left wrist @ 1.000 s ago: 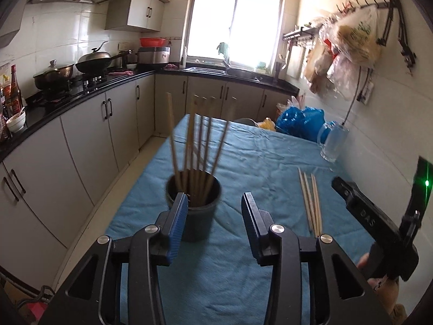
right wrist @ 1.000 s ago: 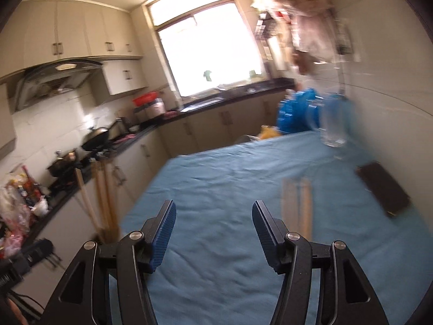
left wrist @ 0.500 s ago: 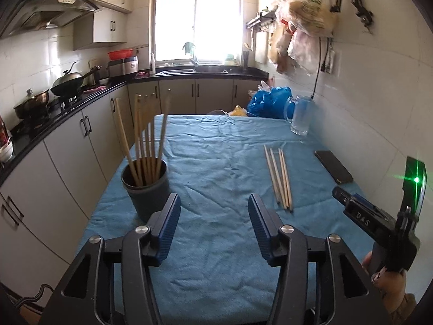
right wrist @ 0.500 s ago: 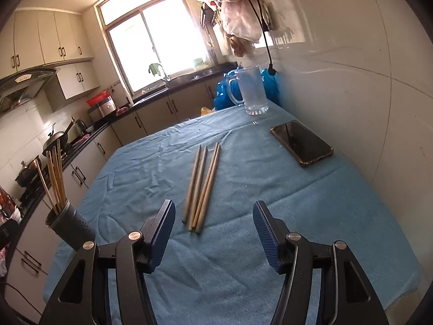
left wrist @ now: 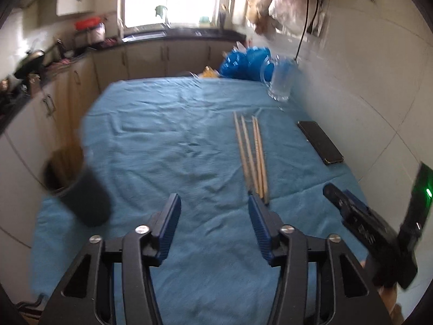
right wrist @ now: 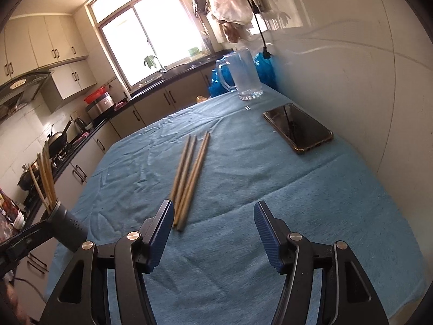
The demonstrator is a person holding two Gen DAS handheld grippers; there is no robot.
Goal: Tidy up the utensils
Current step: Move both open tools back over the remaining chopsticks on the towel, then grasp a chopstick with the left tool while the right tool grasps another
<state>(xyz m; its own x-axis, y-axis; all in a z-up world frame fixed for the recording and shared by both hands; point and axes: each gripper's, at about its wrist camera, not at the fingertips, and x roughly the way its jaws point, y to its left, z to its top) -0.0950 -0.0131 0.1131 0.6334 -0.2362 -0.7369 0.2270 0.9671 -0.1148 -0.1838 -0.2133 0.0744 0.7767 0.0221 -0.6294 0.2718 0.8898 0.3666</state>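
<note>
Both claws hang over the bench (right wrist: 311, 203), which is draped in a blue, towel-like cloth (left wrist: 176, 140), wrinkled across its middle. The left claw (left wrist: 213, 227) has ribbed blue pads on black arms; its jaws have just been closing, yet they stand apart with only cloth showing between them. The right claw (right wrist: 213, 233) is built the same way and is spread wider, gripping nothing.

Four chopsticks (right wrist: 190, 178), slim pale wooden rods, lie side by side on the cloth, running near to far. In the right wrist view their near ends sit just beside the right claw's left pad; in the left wrist view they end just behind the left claw's right pad.

Left, by the bench's near edge, stands a dark round holder (left wrist: 84, 200), blurred, with more wooden sticks upright in it. In the right wrist view it appears tilted by the lens, small holes dotting its wall.

On the right lies a flat black phone (right wrist: 297, 127), glossy, in a case. Farther off stands a clear glass mug (right wrist: 245, 74) with a handle, and behind it crinkled blue plastic bags (left wrist: 243, 62).
</note>
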